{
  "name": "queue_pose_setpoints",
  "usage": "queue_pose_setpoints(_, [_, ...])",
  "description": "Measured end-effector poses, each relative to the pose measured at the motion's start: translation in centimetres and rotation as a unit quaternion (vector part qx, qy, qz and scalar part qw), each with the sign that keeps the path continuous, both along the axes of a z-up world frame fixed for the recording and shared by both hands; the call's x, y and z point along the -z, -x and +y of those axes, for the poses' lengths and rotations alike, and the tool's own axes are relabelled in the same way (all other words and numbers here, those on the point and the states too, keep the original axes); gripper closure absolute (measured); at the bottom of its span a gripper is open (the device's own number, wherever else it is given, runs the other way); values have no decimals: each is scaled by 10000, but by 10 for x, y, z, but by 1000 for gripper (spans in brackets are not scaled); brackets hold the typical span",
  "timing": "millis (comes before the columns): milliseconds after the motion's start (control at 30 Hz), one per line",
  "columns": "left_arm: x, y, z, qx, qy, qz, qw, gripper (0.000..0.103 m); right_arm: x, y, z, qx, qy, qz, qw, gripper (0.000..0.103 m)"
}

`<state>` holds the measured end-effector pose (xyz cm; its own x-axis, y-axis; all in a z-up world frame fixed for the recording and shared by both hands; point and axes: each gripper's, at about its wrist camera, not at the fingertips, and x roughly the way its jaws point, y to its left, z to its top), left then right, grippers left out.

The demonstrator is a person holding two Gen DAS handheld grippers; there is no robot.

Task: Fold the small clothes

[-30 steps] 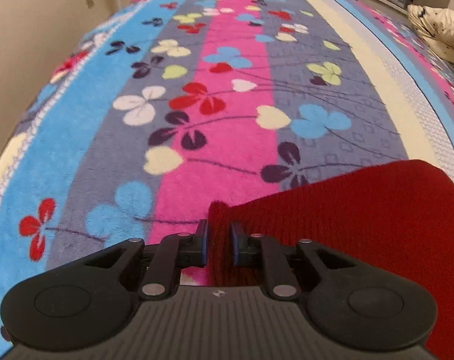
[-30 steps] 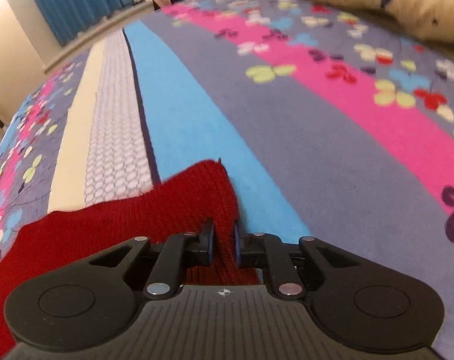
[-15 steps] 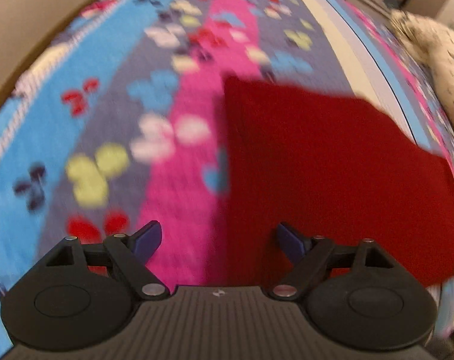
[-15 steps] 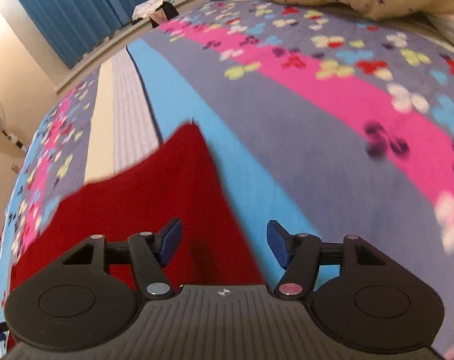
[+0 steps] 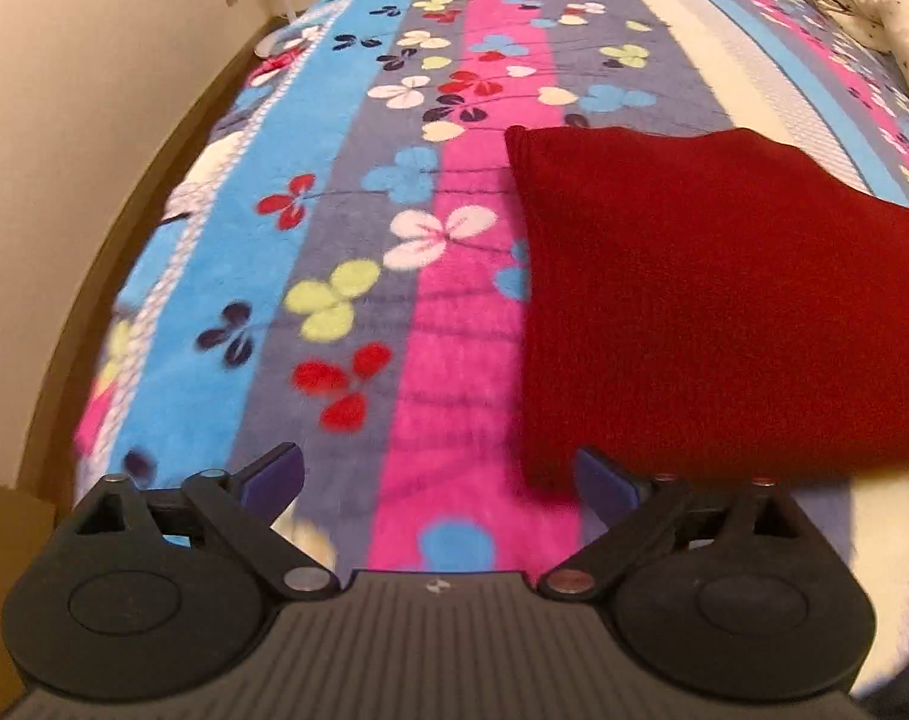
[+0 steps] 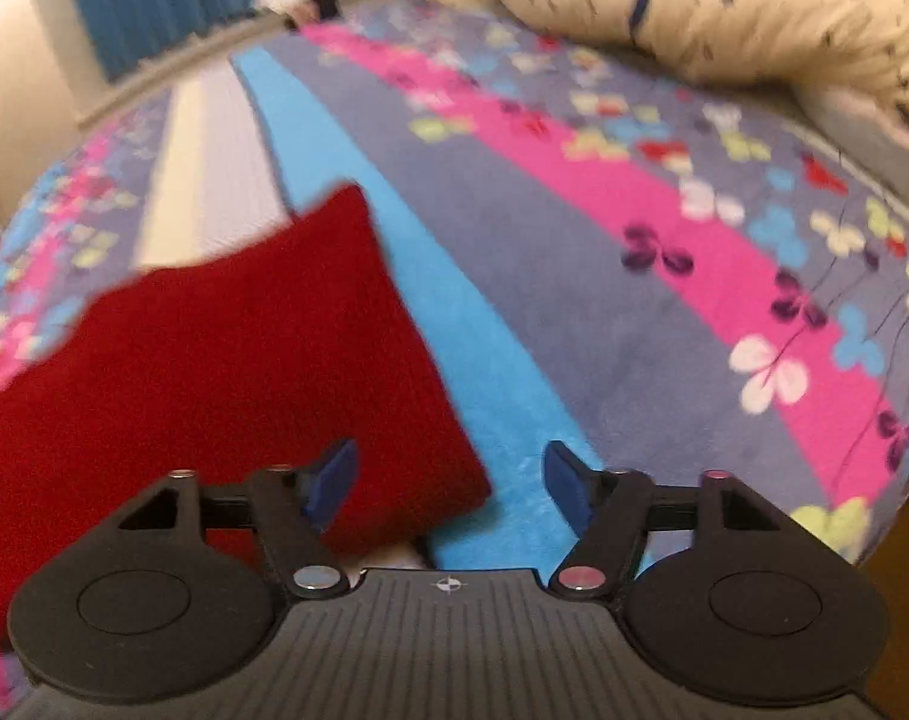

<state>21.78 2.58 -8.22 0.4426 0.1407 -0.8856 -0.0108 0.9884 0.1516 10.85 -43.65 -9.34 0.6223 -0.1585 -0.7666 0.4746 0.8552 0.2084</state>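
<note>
A dark red knitted garment [image 5: 712,294] lies flat and folded on the flowered blanket [image 5: 310,192], a rough rectangle. In the left wrist view it fills the right half. My left gripper [image 5: 439,477] is open and empty, raised near the garment's near left corner. In the right wrist view the garment [image 6: 214,372] lies at the left. My right gripper [image 6: 448,483] is open and empty, above its near right corner.
The blanket [image 6: 574,276] has blue, grey, pink and cream stripes. A cream star-print duvet [image 6: 724,18] is bunched at the far right; it also shows in the left wrist view [image 5: 868,6]. A beige wall [image 5: 64,120] runs along the bed's left edge.
Both grippers were shut on the garment's corners a second ago. They let go, opened wide and drew back and up. The garment now lies flat.
</note>
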Motion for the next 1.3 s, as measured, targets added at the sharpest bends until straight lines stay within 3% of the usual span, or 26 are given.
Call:
queue_pose_setpoints(133, [-31, 57, -18, 7, 281, 40, 9996, 0, -50, 54, 53, -696, -266, -428, 9963, 12])
queue_pose_setpoints(233, [-45, 97, -33, 191, 340, -51, 9992, 0, -72, 86, 88, -1000, -144, -616, 9930, 10])
queue_pose_setpoints(533, [-72, 169, -55, 535, 396, -365, 9971, 0, -85, 150, 139, -1309, 394, -749, 9878, 10])
queue_pose_setpoints(767, [-78, 191, -56, 617, 370, -424, 9965, 0, -93, 164, 149, -1401, 514, -863, 9850, 10])
queue_pose_setpoints(1300, [-81, 196, -51, 622, 406, -440, 9963, 0, -101, 163, 158, -1484, 566, -886, 9833, 10])
